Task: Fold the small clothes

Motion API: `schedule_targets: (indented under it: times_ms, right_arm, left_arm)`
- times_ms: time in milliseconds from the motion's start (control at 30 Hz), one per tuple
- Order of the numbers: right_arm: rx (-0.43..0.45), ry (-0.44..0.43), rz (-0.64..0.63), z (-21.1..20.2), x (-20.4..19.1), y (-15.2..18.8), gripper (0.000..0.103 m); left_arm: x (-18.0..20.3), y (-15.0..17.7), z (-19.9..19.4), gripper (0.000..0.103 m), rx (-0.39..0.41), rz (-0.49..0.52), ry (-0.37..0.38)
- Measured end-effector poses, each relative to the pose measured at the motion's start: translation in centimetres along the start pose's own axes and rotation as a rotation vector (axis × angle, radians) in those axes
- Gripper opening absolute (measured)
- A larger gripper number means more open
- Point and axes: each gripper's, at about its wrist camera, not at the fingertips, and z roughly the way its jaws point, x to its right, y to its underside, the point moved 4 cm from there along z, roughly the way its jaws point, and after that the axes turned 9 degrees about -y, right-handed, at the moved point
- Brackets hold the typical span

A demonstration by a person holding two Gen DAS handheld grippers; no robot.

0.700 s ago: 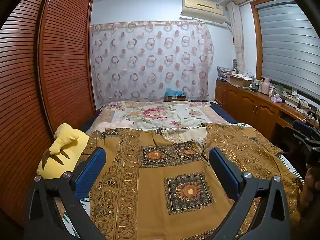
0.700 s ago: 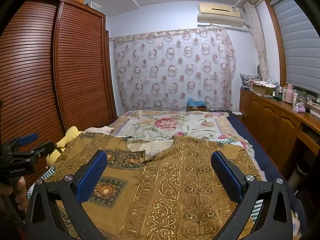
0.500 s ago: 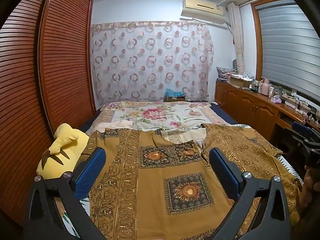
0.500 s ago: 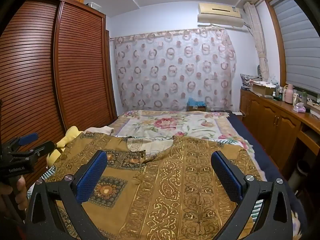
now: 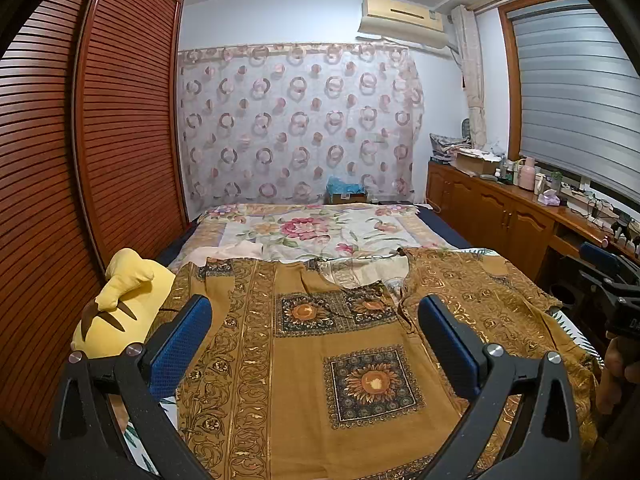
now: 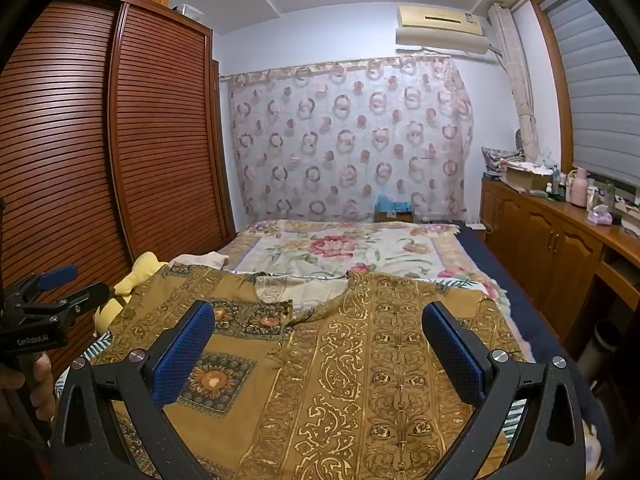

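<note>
A mustard-gold patterned garment [image 5: 320, 352] lies spread flat on the bed, neckline away from me; it also shows in the right wrist view [image 6: 360, 368]. Its right part is folded over, showing a gold scroll pattern. My left gripper [image 5: 316, 336] is open and empty, held above the garment's left half. My right gripper [image 6: 318, 342] is open and empty, held above the garment's right half. Each gripper shows at the edge of the other's view: the right one [image 5: 612, 280], the left one [image 6: 44, 300].
The bed [image 5: 320, 228] has a floral cover at its far end. A yellow plush toy [image 5: 120, 304] lies at the garment's left. A slatted wooden wardrobe [image 5: 80, 160] stands on the left. Wooden cabinets [image 5: 500, 212] with clutter run along the right, beyond a narrow aisle.
</note>
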Motion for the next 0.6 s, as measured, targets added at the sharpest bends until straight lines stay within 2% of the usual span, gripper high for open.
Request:
schedule_targets:
  times_ms: [600]
  right_arm:
    - [-0.003, 0.000, 0.001, 0.15, 0.15, -0.01, 0.103]
  left_arm:
    - [-0.06, -0.04, -0.10, 0.103, 0.002, -0.002, 0.003]
